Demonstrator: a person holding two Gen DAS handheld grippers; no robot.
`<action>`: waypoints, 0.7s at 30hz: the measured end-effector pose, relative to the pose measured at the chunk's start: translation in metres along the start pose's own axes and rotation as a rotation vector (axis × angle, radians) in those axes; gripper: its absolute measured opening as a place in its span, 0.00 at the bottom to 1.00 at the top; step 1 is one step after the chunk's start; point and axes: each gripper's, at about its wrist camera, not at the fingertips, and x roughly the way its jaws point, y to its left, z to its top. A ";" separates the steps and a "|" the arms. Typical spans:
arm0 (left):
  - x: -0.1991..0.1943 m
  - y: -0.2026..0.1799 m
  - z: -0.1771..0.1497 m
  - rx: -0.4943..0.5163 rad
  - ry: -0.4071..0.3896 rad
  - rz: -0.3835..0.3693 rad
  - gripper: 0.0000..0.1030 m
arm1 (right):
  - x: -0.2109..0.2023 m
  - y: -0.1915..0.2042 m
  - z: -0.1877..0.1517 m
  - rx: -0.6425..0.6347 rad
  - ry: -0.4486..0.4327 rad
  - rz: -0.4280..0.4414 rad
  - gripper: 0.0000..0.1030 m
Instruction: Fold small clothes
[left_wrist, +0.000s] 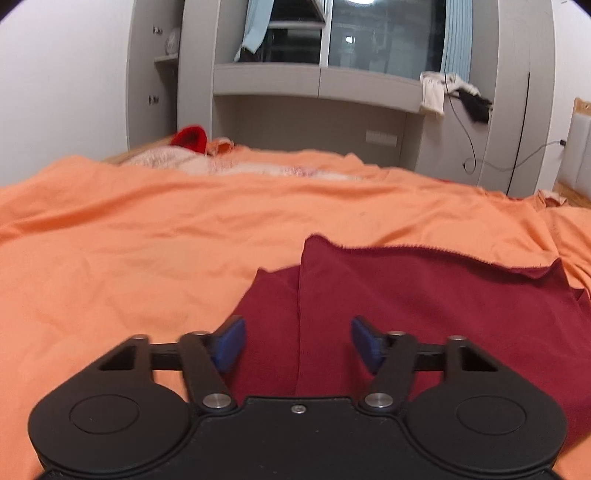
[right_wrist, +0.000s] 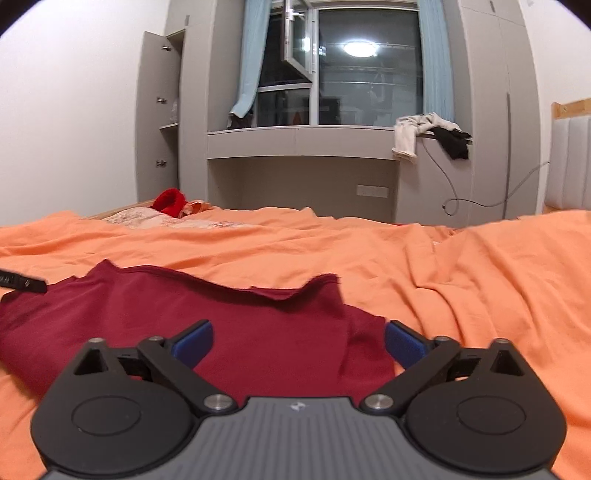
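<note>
Counting first: one dark red garment (left_wrist: 424, 306), two grippers, one orange bedsheet (left_wrist: 147, 240). Garment lies flat on the sheet, lower centre-right of the left wrist view and lower left to centre of the right wrist view (right_wrist: 184, 317), with a vertical fold line and a ragged far edge. Left gripper (left_wrist: 298, 343): jaws apart, blue pads (left_wrist: 231, 341) hovering over the near edge of the garment, fabric visible between them but not pinched; released. Right gripper (right_wrist: 298, 345): jaws spread wide above the garment's right corner, blue pads (right_wrist: 194, 343) clear of the cloth; released. Surroundings: one bright red plush item (right_wrist: 169, 201) and a pale patterned blanket (right_wrist: 147, 218) at the far left edge of the bed; grey built-in cabinets (right_wrist: 159, 110) with one door ajar, upper left; window (right_wrist: 365, 66) with two light blue curtains (right_wrist: 251, 55); one whitish cloth (right_wrist: 410, 136) and one black cloth (right_wrist: 452, 142) draped on the sill, right of centre; one grey cable (right_wrist: 461, 201) trailing below them; one wall outlet plate (right_wrist: 372, 191). A dark strap-like object (right_wrist: 22, 282) intrudes at the left edge of the right wrist view, touching the garment's corner. Nothing blocks either gripper. Small emblem on the right gripper body, not legible.
</note>
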 end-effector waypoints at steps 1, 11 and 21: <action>0.001 0.001 -0.001 0.001 0.006 -0.006 0.48 | 0.003 -0.004 -0.001 0.015 0.015 -0.002 0.90; 0.017 -0.006 -0.003 0.018 0.073 -0.054 0.42 | 0.006 -0.005 -0.008 0.044 0.035 -0.028 0.96; 0.006 -0.005 0.002 -0.084 -0.013 -0.020 0.04 | -0.001 0.002 -0.005 0.012 0.012 -0.040 1.00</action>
